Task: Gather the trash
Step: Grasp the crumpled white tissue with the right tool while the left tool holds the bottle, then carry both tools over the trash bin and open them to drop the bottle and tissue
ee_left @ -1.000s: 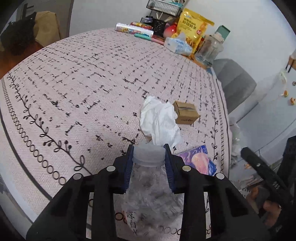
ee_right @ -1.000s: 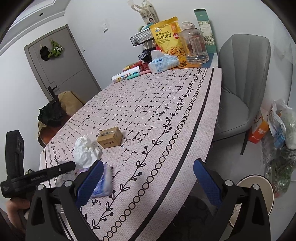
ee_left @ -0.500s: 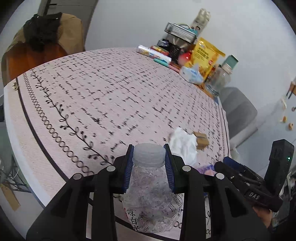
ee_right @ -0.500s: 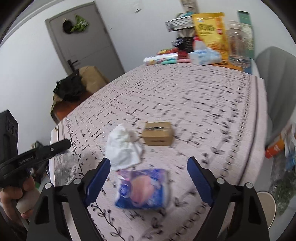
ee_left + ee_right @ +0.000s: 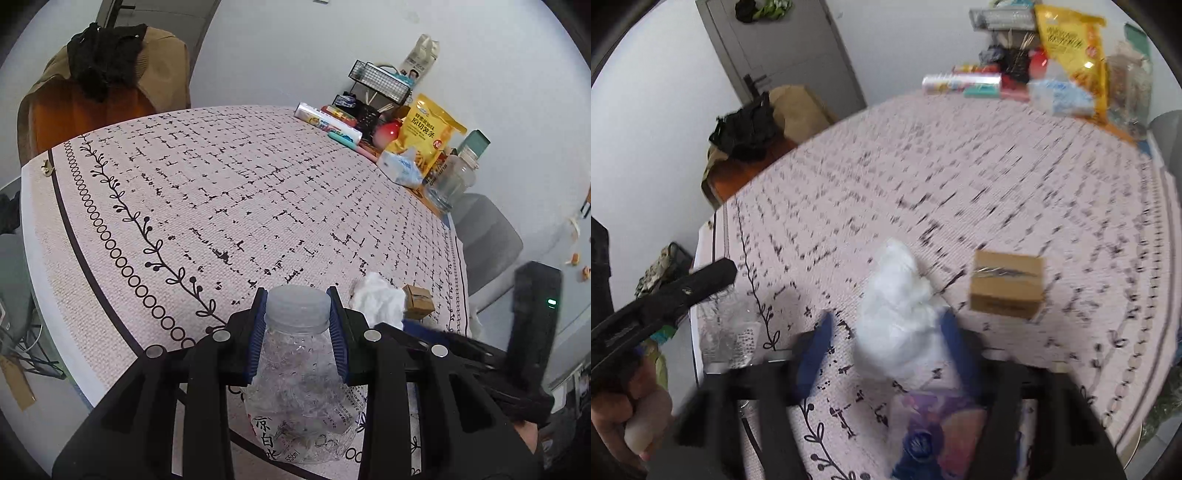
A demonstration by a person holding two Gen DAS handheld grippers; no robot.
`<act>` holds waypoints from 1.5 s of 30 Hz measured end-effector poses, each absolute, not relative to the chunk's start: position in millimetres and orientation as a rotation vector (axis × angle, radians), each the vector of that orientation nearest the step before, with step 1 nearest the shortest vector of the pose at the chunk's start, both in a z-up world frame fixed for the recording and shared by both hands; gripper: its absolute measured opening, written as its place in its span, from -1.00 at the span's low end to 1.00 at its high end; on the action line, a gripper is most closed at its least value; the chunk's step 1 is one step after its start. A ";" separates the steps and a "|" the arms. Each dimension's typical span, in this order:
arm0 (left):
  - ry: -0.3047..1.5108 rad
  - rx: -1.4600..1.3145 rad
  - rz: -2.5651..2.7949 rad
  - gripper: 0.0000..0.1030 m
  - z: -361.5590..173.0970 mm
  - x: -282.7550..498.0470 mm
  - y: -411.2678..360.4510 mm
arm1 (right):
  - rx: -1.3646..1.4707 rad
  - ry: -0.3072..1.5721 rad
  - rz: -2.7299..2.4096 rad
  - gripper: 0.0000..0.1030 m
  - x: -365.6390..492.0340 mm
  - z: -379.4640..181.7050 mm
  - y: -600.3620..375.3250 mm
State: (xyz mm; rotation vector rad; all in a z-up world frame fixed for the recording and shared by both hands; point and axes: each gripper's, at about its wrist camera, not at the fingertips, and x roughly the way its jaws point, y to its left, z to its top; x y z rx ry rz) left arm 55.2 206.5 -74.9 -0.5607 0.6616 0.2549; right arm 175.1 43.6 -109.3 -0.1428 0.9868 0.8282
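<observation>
My left gripper (image 5: 297, 325) is shut on a clear empty plastic bottle (image 5: 301, 387) just under its cap, held above the table's near edge; the bottle also shows in the right wrist view (image 5: 729, 336). My right gripper (image 5: 886, 332) is open, its blue pads on either side of a crumpled white tissue (image 5: 897, 314). A purple and blue snack wrapper (image 5: 934, 432) lies under it between the fingers. A small cardboard box (image 5: 1006, 288) sits just right of the tissue. Tissue (image 5: 376, 299) and box (image 5: 417, 301) also show in the left wrist view.
The table has a pink patterned cloth (image 5: 221, 184). At its far end stand a yellow snack bag (image 5: 428, 136), a tissue pack (image 5: 400, 168), a glass jar (image 5: 452, 181) and a wire rack (image 5: 380, 83). A grey chair (image 5: 484, 236) stands right, a draped chair (image 5: 99, 96) at far left.
My right gripper moved forward and down over the wrapper, its fingers narrowing around the tissue. My left gripper, still holding the bottle, drew back and left toward the table's edge.
</observation>
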 end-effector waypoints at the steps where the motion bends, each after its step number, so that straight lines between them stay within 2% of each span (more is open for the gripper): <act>1: 0.661 -0.560 0.258 -0.38 -75.0 54.6 206.4 | -0.137 1.012 0.835 -0.78 176.7 -111.9 45.3; 5: 0.653 -0.562 0.261 -0.38 -73.4 52.7 206.0 | -0.125 0.949 0.861 -0.88 165.1 -95.4 40.6; 21: 0.572 -0.497 0.151 -0.38 -27.0 71.8 162.2 | 0.029 0.801 0.745 -0.89 165.9 -35.2 -67.5; 33: 0.554 -0.423 -0.006 -0.38 1.7 111.2 94.2 | 0.115 0.795 0.502 -0.89 173.5 -43.6 -184.5; 45: 0.608 -0.356 -0.156 -0.38 2.2 162.5 7.1 | 0.172 0.808 0.306 -0.89 176.9 -61.6 -282.0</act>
